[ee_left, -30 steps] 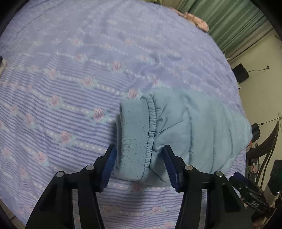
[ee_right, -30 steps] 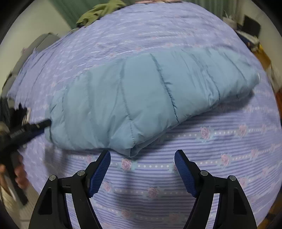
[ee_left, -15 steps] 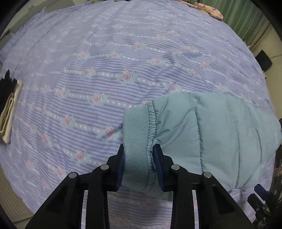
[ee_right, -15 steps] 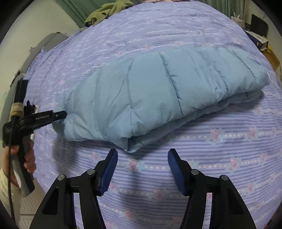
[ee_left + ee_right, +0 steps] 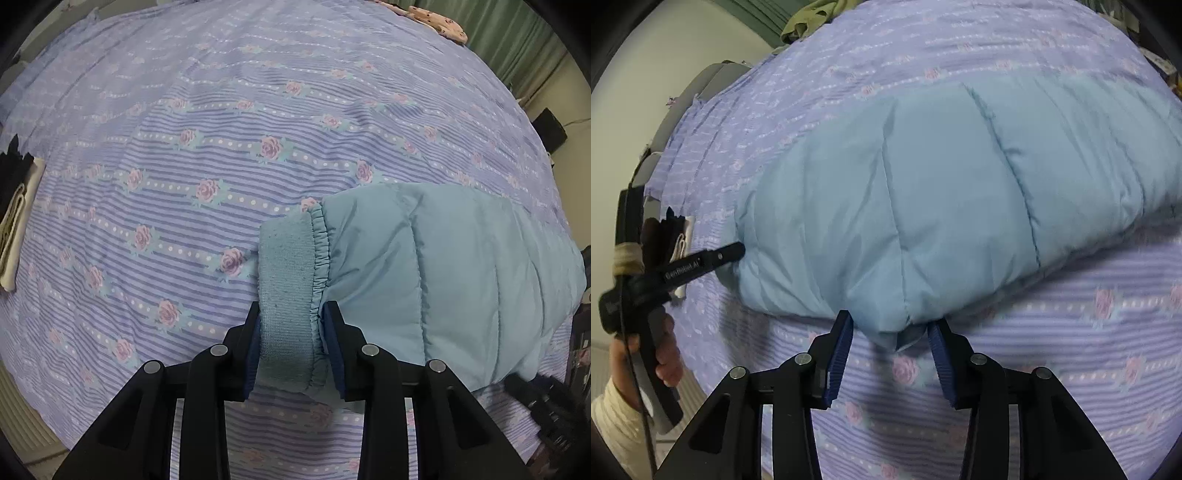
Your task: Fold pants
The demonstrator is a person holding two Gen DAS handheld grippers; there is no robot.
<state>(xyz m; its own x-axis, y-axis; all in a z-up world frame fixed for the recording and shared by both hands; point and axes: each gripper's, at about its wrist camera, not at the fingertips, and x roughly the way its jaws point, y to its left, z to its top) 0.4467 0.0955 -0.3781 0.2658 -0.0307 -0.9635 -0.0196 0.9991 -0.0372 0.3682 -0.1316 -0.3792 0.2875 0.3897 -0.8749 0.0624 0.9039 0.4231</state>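
Left gripper [image 5: 291,343]: jaws closed on the ribbed knit cuff [image 5: 286,291] of the pants, one blue pad on each side of the band
Right gripper [image 5: 890,345]: jaws partly apart, straddling the folded corner of the pants; whether the pads touch the fabric cannot be told, as the frame is blurred there
Pants [image 5: 942,192]: light blue, quilted and puffy, folded lengthwise into a thick bundle lying on the bed; in the left wrist view they run from between the jaws off to the right, in the right wrist view they fill the space just ahead of the jaws
Bedspread [image 5: 221,155]: lilac striped cloth with pink roses; broad bare stretch ahead and left of the left jaws, narrower strip beneath and right of the right jaws
Bed edge: drops away near left of the left jaws, where a cream and black item [image 5: 13,221] lies at the rim
Person's hand [image 5: 663,354]: far left of the right jaws, gripping the other tool's handle
Far end: pink patterned cloth [image 5: 439,22] and green garment [image 5: 812,18] at the bed's far edge
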